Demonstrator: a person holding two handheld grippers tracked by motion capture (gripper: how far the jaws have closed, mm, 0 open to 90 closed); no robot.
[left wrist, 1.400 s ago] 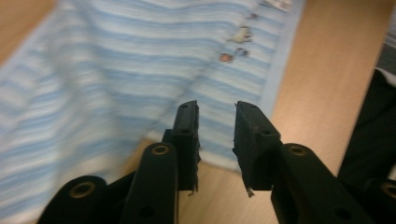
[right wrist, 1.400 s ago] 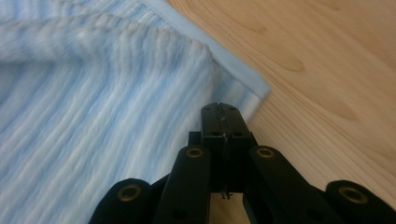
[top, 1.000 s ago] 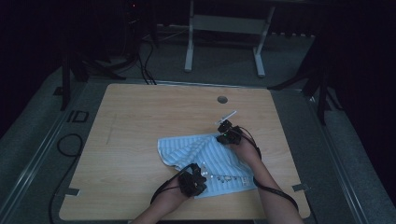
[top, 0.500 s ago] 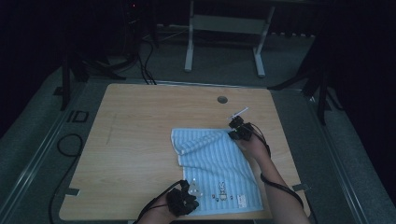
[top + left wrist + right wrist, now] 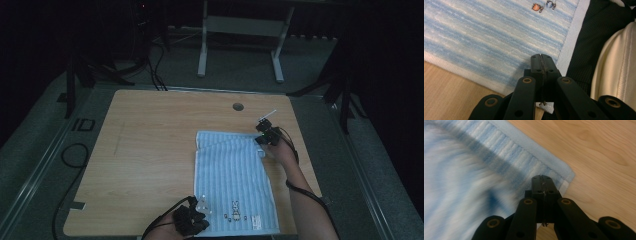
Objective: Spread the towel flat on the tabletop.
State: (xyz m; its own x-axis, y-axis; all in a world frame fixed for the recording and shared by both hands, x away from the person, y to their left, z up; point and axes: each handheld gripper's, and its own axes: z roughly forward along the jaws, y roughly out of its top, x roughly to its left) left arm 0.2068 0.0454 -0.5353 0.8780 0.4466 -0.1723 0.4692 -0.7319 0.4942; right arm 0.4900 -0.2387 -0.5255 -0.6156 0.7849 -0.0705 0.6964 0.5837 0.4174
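Blue-and-white striped cloth, a towel [image 5: 235, 182], is being spread flat on the right half of the wooden table [image 5: 145, 150], its long side running from the far edge toward the person. A small fold is being left along its far edge, where the cloth is lying doubled. Small embroidered figures [image 5: 235, 216] are being shown near its near edge.

The left gripper [image 5: 192, 220] is being held at the towel's near left corner; in the left gripper view its jaws are being pressed together on the towel's white hem [image 5: 546, 106], with the striped cloth [image 5: 486, 37] stretching away beyond them.

The right gripper [image 5: 263, 139] is being held at the far right corner. In the right gripper view its jaws are being kept pinched shut on the towel's corner [image 5: 564, 178], beside bare wood [image 5: 604, 157].
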